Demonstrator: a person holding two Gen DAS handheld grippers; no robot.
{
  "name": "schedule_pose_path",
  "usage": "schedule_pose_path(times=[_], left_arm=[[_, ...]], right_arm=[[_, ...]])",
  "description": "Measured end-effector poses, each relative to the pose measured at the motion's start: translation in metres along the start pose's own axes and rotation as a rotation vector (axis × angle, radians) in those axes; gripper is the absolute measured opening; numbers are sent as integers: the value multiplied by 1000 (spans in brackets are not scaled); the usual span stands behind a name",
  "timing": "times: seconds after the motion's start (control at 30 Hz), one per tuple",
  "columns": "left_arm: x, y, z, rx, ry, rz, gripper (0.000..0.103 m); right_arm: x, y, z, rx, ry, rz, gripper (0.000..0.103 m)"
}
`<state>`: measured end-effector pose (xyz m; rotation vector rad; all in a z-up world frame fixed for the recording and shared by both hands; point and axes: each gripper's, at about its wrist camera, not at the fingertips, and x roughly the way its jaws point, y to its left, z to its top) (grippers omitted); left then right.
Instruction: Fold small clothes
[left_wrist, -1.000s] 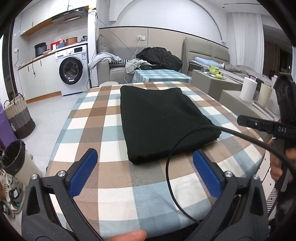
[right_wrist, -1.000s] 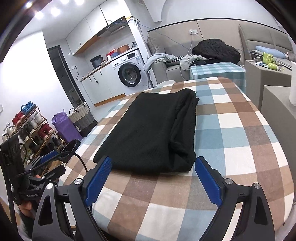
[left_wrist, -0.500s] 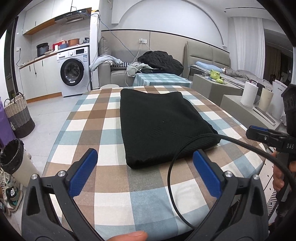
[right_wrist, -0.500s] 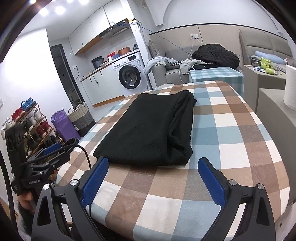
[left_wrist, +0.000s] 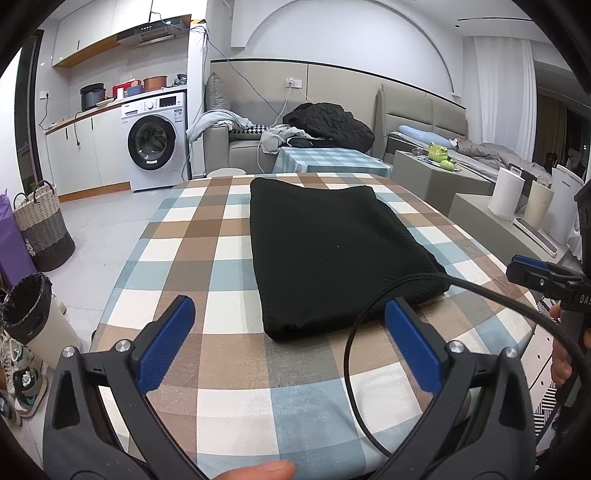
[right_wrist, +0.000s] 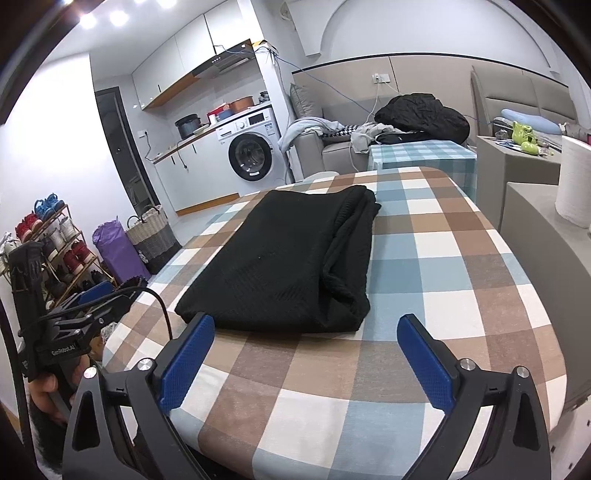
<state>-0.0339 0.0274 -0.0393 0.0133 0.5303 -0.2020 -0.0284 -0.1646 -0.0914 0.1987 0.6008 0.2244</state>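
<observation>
A black knitted garment (left_wrist: 332, 251) lies folded into a long rectangle on the checked tablecloth (left_wrist: 192, 229), its near edge just beyond both grippers. My left gripper (left_wrist: 288, 306) is open, with nothing between its blue pads, in front of the garment's near left corner. In the right wrist view the garment (right_wrist: 288, 266) shows its stacked layers on the right side. My right gripper (right_wrist: 306, 325) is opening, its pads wide apart and nothing between them. Each gripper shows in the other's view: the left gripper (right_wrist: 92, 299) and the right gripper (left_wrist: 532, 269), both off the table's near corners.
A black cable (left_wrist: 369, 314) loops over the cloth in front of the left gripper. A bin (left_wrist: 26, 314), a woven basket (left_wrist: 40, 229) and a shoe rack (right_wrist: 48, 243) stand left of the table. Paper rolls (left_wrist: 509, 195) sit on a ledge at the right.
The right gripper's jaws have spread a little wider and it has drawn slightly back from the garment's near edge. The garment has not moved. The left gripper stays open.
</observation>
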Motion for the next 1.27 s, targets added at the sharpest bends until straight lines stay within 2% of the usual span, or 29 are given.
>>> schedule_pose_path(times=[0.37,0.97,1.27], left_arm=[[6,1,0,-4,7,2,102],[9,2,0,-5,6,3,102],[15,3,1,-11,3,-2,102]], right_arm=[[-2,13,0,-89,-30,-13,103],[-14,11,8,-96,-103,-11,103],[-11,10,10,-98,-101,-14,103]])
